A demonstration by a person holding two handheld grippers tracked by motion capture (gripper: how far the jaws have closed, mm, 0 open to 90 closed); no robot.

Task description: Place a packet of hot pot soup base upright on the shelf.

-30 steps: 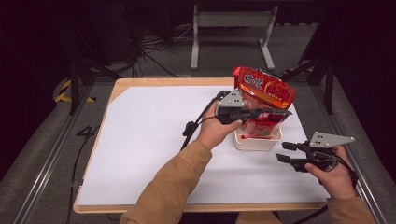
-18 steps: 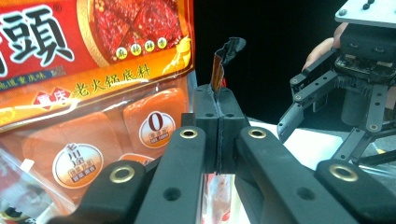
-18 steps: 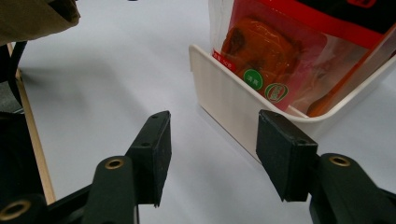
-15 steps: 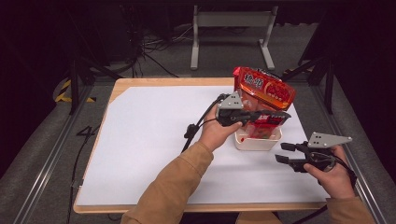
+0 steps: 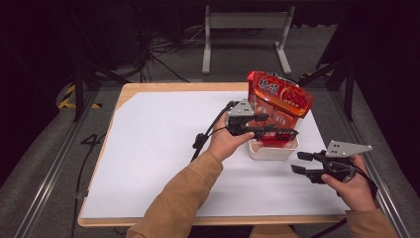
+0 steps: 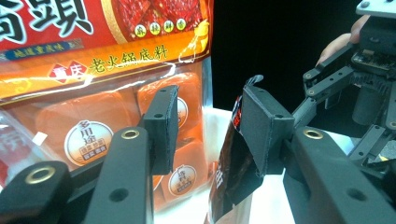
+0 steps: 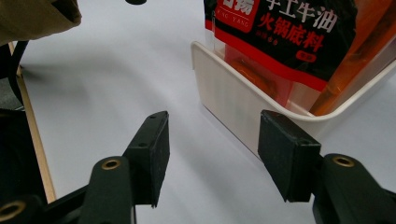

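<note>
One dark packet (image 6: 231, 172) seemingly touches the left gripper's (image 6: 210, 126) pad.

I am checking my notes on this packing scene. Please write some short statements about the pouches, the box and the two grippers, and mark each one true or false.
1. The red pouch stands in the white box. True.
2. The left gripper is clamped shut on the red pouch. False: its jaws have just been opening; a gap shows between the pads, and the dark pouch lies against the right pad.
3. The right gripper holds the box. False: its jaws are open and empty, short of the box wall.
4. The box rests on the white sheet. True.
5. The right gripper is beyond the box. False: it is nearer the person.
</note>
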